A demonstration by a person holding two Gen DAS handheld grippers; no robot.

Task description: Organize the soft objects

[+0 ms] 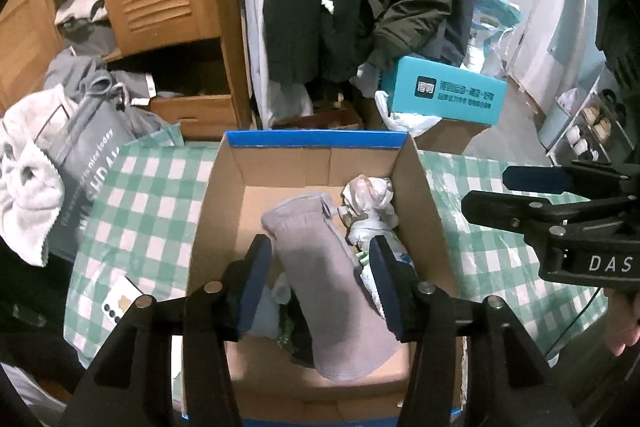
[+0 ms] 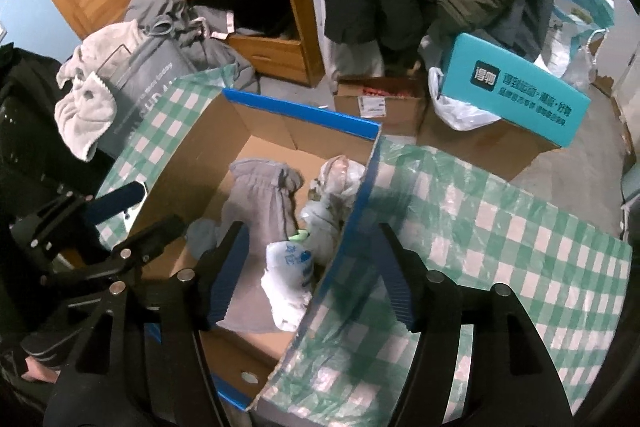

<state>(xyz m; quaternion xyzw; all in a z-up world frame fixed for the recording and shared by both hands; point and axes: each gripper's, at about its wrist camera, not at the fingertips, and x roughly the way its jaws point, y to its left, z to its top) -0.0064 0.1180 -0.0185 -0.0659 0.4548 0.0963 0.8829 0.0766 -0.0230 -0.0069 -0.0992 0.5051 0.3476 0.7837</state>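
Grey cloth (image 1: 336, 287) in blue-rimmed brown box (image 1: 316, 139), green-and-white checked tablecloth (image 1: 152, 195).

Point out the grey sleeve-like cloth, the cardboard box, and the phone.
grey cloth (image 1: 340, 291), left wrist view, mid-body between the fingers.
cardboard box (image 1: 416, 187), left wrist view, right inner wall.
phone (image 1: 120, 303), left wrist view, white back.

- the grey sock (image 1: 332, 287) covers whatever lies beneath it in the cardboard box (image 1: 224, 187).
- the phone (image 1: 120, 303) is partly behind the left gripper's arm.
- the teal box (image 2: 516, 87) print is too small to read.
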